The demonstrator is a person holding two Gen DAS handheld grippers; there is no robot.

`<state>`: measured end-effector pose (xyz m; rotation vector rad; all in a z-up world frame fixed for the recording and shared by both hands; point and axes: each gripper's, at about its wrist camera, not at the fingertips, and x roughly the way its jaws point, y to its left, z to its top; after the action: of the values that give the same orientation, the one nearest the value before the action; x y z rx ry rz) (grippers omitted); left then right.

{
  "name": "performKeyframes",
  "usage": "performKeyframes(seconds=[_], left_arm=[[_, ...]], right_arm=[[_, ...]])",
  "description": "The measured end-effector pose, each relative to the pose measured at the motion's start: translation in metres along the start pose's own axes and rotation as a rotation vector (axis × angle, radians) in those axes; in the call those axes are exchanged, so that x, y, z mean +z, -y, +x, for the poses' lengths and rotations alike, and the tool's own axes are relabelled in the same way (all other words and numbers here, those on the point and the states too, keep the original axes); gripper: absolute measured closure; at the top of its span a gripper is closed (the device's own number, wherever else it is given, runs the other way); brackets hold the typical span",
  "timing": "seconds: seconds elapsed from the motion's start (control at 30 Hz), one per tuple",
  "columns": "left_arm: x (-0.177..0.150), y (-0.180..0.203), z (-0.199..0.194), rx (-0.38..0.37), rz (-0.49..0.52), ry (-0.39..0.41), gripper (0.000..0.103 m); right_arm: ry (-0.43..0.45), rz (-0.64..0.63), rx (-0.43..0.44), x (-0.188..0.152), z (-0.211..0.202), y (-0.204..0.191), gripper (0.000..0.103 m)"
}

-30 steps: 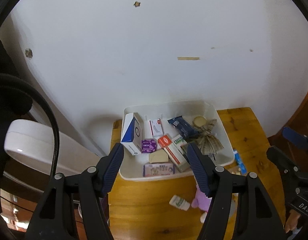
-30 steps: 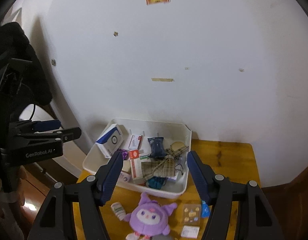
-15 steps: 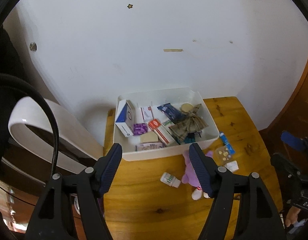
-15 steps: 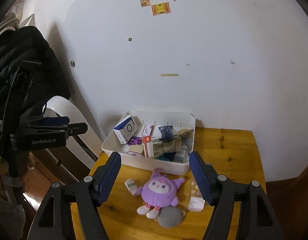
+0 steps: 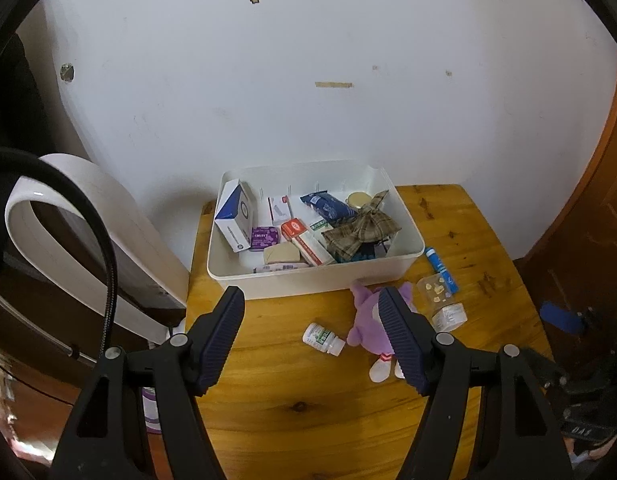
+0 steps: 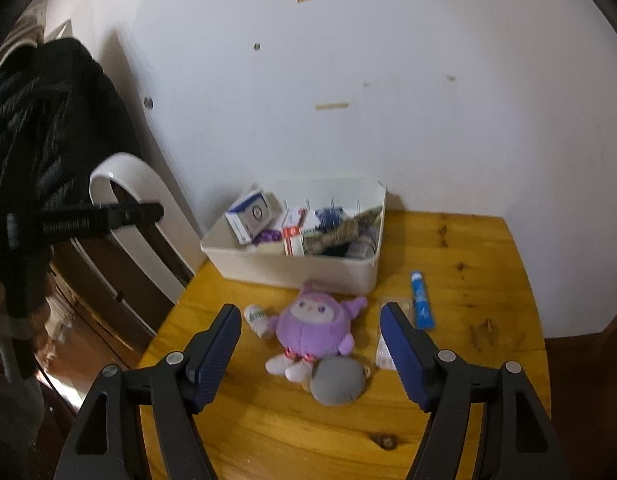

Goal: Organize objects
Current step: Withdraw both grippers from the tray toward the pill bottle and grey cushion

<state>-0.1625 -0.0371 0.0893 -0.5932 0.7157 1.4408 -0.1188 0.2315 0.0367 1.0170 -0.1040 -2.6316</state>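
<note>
Both grippers, left gripper [image 5: 311, 300] & right gripper [image 6: 310, 318], hang w/ jaws apart, nothing gripped. On wooden table [image 6: 460, 248] betw. right's fingers: 1 purple plush toy [image 6: 314, 326], 1 grey round pouch [image 6: 337, 380] touching its feet, 1 white pill bottle [image 6: 257, 317] just left. 1 blue tube [image 6: 420, 300] & 1 clear packet [image 5: 436, 291] to the right. 1 white bin [image 5: 308, 276] behind plush, at wall: blue/white box [image 5: 235, 216], purple tin [image 5: 264, 237], red/white box [image 5: 304, 240], plaid bow [image 5: 360, 231], blue pack [image 5: 327, 207], misc. small items.

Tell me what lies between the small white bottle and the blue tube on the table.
In the right wrist view, the purple plush toy and a clear packet lie between the white bottle and the blue tube, on the wooden table.
</note>
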Motion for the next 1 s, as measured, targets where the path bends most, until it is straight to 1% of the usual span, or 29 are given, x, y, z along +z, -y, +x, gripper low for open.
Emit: performKeyframes(seconds=[0.3, 0.33, 0.47, 0.6, 0.77, 0.9, 1.0], left_arm=[[-0.020, 0.006, 0.023, -0.010, 0.009, -0.039, 0.030], [-0.022, 0.005, 0.027, -0.039, 0.027, -0.054, 0.030], [-0.031, 0.005, 0.046, -0.054, -0.001, -0.102, 0.030], [-0.041, 0.002, 0.073, -0.073, -0.059, -0.176, 0.030], [-0.054, -0.005, 0.115, -0.087, -0.159, -0.276, 0.030], [-0.059, -0.009, 0.147, -0.077, -0.230, -0.332, 0.030], [-0.062, -0.013, 0.164, -0.084, -0.283, -0.371, 0.030]], right_arm=[[-0.076, -0.018, -0.026, -0.036, 0.026, 0.011, 0.030], [-0.084, -0.022, -0.027, -0.039, 0.029, 0.012, 0.030], [-0.126, -0.024, -0.023, -0.054, 0.043, 0.018, 0.030], [-0.167, -0.016, -0.026, -0.070, 0.061, 0.026, 0.030], [-0.223, 0.009, -0.029, -0.087, 0.088, 0.038, 0.030], [-0.249, 0.028, -0.024, -0.096, 0.105, 0.046, 0.030], [-0.267, 0.026, -0.018, -0.102, 0.117, 0.047, 0.030]])
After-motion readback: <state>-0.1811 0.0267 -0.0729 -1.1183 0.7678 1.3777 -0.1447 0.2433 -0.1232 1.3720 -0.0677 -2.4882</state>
